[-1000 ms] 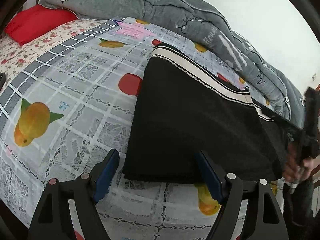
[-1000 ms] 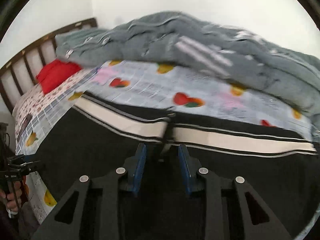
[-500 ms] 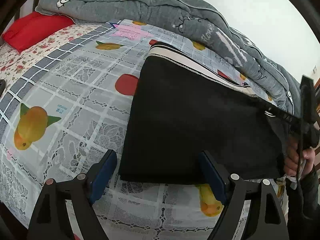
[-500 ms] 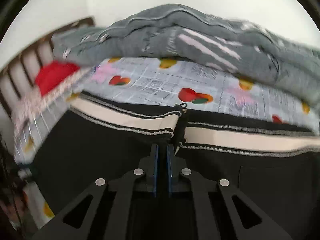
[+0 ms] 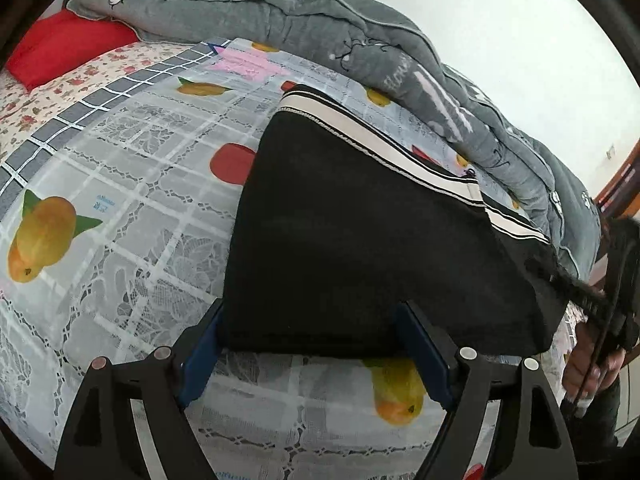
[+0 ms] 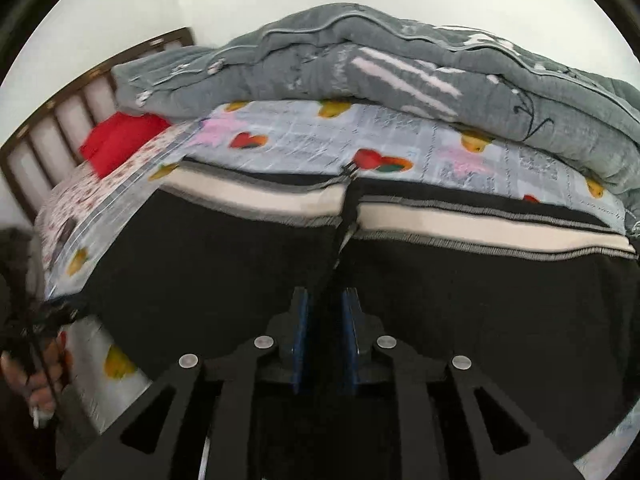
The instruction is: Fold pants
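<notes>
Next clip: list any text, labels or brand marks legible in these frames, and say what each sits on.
Nothing reads with certainty.
Grey quilt: pale script, possibly "flower", too distorted to confirm.
Fruit-print bed cover: small blue print beside a mango, too small to read.
Black pants: no lettering visible on the fabric or striped waistband.

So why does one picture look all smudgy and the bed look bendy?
Right wrist view: motion blur smears the pants, red pillow and headboard. Left wrist view: sharp, soft even light, no glare. Both views: the fisheye lens curves the bed cover inside dark corners.
</notes>
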### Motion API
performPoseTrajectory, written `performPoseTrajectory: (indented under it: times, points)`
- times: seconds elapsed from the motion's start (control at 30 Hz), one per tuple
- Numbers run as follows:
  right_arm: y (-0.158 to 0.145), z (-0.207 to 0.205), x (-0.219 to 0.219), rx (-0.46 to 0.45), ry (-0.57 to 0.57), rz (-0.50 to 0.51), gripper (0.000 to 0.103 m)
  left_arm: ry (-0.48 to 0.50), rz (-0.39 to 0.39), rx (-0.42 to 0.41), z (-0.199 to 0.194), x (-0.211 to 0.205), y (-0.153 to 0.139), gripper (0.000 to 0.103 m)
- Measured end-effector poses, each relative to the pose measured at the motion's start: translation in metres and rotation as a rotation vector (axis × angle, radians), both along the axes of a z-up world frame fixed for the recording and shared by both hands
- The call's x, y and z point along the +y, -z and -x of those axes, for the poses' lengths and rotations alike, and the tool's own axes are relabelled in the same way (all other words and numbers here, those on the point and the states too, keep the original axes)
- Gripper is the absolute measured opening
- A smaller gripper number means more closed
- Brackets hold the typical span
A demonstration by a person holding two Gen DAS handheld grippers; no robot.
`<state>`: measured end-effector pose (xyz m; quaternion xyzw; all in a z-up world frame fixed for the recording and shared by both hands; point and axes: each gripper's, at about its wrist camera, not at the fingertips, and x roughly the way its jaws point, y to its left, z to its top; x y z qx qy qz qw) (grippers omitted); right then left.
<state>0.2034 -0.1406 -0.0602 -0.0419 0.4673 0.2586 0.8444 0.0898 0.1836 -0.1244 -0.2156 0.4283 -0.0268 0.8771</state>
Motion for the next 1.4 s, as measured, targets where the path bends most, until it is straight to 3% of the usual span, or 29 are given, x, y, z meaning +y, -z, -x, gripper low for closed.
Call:
performPoseTrajectory:
  times: [0.2, 0.33, 0.43, 0.5, 0.63, 0.7, 0.8, 0.87, 0.93, 1.17, 1.27, 1.4]
  points:
    - [0.027, 0.023, 0.005, 0.052, 0.011, -0.011, 0.021, -0.05, 0.115, 0.02, -0.026, 0.012, 0.005, 0.084]
    - [0.018, 0.025, -0.002, 0.063, 0.049, -0.053, 0.023, -0.02, 0.067, 0.058, -0.023, 0.002, 0.0, 0.084]
    - [0.015, 0.033, -0.01, 0.035, 0.065, -0.027, 0.036, 0.032, 0.06, 0.041, -0.005, -0.007, 0.0, 0.084]
    - [0.015, 0.038, -0.019, 0.034, 0.076, -0.036, 0.039, 0.019, 0.075, 0.021, 0.0, -0.006, -0.001, 0.085]
    - [0.015, 0.041, -0.03, 0.062, 0.113, -0.057, 0.039, -0.073, 0.226, -0.011, -0.012, 0.01, 0.006, 0.084]
    - [0.013, 0.044, -0.033, 0.058, 0.126, -0.057, 0.039, -0.092, 0.24, -0.012, -0.019, 0.011, 0.006, 0.084]
    - [0.012, 0.05, -0.037, 0.057, 0.128, -0.06, 0.039, -0.13, 0.186, 0.001, -0.022, 0.007, 0.004, 0.071]
    - [0.012, 0.055, -0.041, 0.056, 0.128, -0.06, 0.039, -0.18, 0.097, 0.016, -0.02, 0.005, -0.001, 0.035]
    - [0.012, 0.058, -0.045, 0.058, 0.127, -0.066, 0.039, -0.183, 0.07, -0.009, -0.017, 0.006, -0.008, 0.025]
    - [0.001, 0.064, -0.074, -0.013, 0.189, 0.012, 0.039, -0.121, -0.165, -0.141, -0.025, -0.048, -0.078, 0.018]
    - [-0.001, 0.064, -0.102, -0.022, 0.248, 0.016, 0.039, -0.008, -0.253, -0.214, -0.036, -0.097, -0.111, 0.017]
    - [-0.001, 0.067, -0.143, -0.025, 0.337, 0.031, 0.039, 0.187, -0.297, -0.272, -0.05, -0.17, -0.128, 0.017]
